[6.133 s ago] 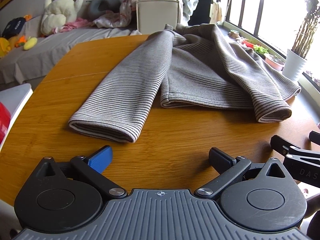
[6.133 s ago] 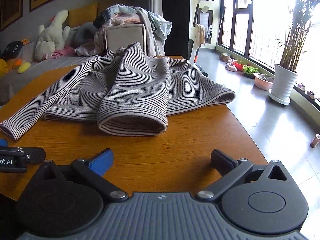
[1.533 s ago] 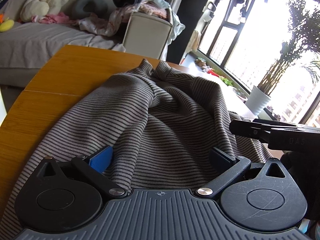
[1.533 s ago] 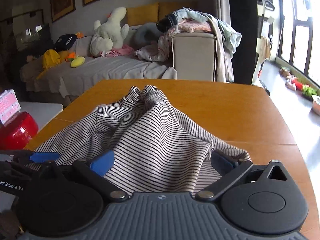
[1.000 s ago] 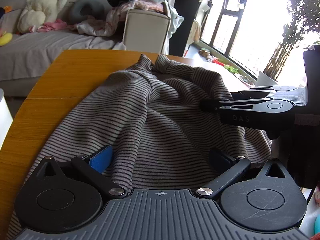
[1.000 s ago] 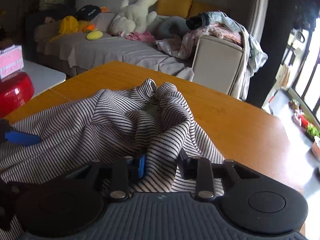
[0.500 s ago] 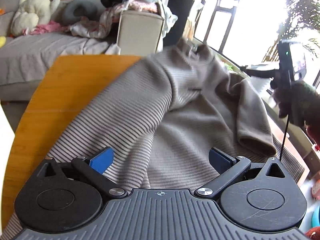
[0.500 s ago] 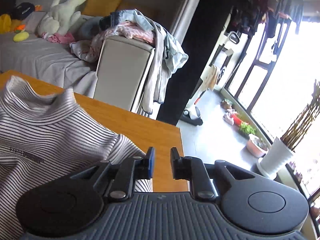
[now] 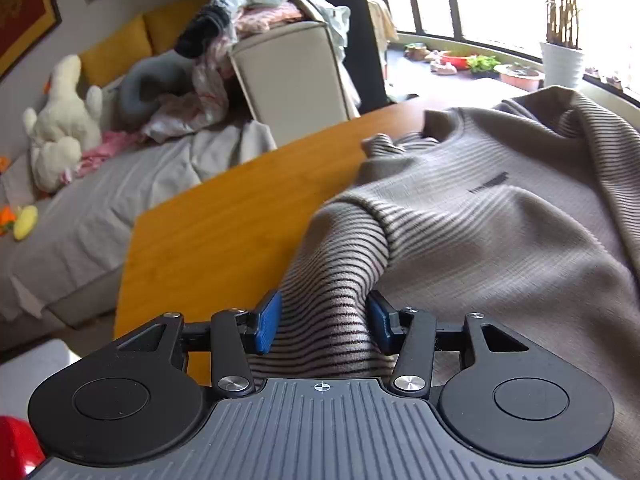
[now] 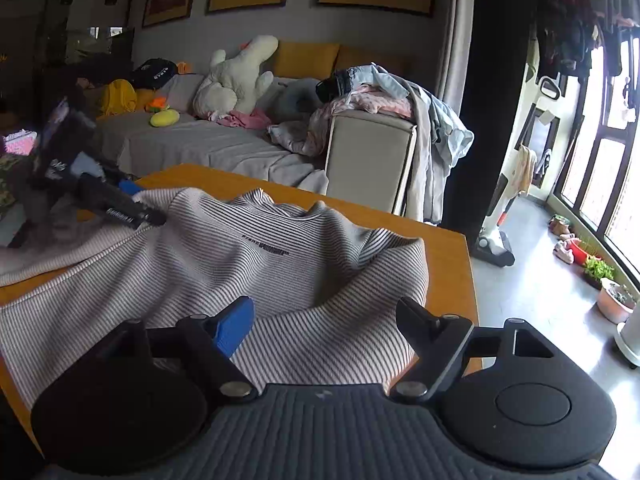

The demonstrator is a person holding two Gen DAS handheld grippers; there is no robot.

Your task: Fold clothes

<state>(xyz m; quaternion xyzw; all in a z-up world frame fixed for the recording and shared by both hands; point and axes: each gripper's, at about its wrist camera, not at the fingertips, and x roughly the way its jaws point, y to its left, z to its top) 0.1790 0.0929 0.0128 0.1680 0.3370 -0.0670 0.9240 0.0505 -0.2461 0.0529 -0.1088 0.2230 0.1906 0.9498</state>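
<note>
A grey striped sweater lies spread on the wooden table, collar toward the far edge, small black print below it. My left gripper is shut on a bunched fold of the sweater's left shoulder or sleeve. In the right wrist view the sweater lies with its right shoulder humped up. My right gripper is open, its jaws wide apart over the striped cloth and holding nothing. The left gripper shows at the far left there, pinching the cloth.
A grey sofa with a white plush toy stands behind the table. A beige box piled with clothes is at the table's far edge. A red object sits low left. Plant pots line the window floor at right.
The sweater has been swung flat with its collar away. My left gripper has closed on the left shoulder fold. My right gripper has let go and opened wide.
</note>
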